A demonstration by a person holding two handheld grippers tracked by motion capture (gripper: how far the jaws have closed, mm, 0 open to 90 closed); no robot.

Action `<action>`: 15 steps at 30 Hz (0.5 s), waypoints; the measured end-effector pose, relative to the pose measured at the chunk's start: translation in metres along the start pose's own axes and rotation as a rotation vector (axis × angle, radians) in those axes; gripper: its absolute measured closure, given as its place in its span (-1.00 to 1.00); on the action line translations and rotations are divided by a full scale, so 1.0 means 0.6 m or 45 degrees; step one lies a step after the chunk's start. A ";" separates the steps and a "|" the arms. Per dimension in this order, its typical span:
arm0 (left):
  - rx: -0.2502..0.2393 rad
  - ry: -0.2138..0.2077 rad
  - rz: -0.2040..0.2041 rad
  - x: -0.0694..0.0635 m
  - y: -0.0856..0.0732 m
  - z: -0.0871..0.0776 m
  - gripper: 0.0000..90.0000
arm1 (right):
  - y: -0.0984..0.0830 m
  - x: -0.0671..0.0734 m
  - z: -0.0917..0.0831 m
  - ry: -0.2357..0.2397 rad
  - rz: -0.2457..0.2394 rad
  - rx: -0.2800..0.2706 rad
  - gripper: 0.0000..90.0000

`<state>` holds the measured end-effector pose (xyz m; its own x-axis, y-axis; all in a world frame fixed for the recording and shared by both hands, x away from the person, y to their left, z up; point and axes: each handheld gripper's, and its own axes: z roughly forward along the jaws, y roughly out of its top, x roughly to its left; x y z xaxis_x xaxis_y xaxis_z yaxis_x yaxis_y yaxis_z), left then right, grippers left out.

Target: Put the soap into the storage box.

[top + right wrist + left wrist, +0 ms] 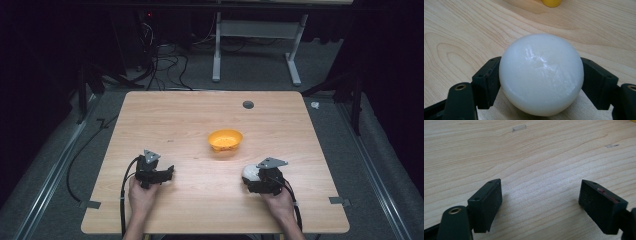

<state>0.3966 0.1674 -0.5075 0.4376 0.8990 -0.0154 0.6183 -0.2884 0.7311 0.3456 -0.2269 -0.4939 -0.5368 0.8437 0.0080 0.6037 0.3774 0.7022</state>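
While the right tool (pixel 541 82) clasps a smooth white ball (pixel 541 73) near the table's (pixel 165 120) near right corner, the left tool (pixel 540 205) sits released. With jaws seemingly below its widest part, the ball could squirt free toward the yellow bowl (pixel 225 139).

White glossy ball (pixel 541 75) at frame centre, clamped between jaws; orange bowl (pixel 225 139) upright, mid-frame, empty.

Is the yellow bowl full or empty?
Cannot tell for sure. The yellow bowl stands upright on the table, and the high view shows only blurry specks inside.
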 end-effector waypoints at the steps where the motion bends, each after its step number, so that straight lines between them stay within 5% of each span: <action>1: 0.000 0.000 0.000 0.000 0.000 0.000 -0.57 | 0.001 0.000 0.000 -0.003 0.003 0.000 -0.44; 15: 0.000 0.000 0.000 0.000 0.000 0.000 -0.57 | 0.014 0.000 -0.006 -0.014 0.010 -0.019 -0.44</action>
<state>0.3966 0.1674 -0.5075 0.4373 0.8992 -0.0156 0.6185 -0.2881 0.7310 0.3484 -0.2252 -0.4856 -0.5254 0.8508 0.0061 0.5992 0.3650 0.7126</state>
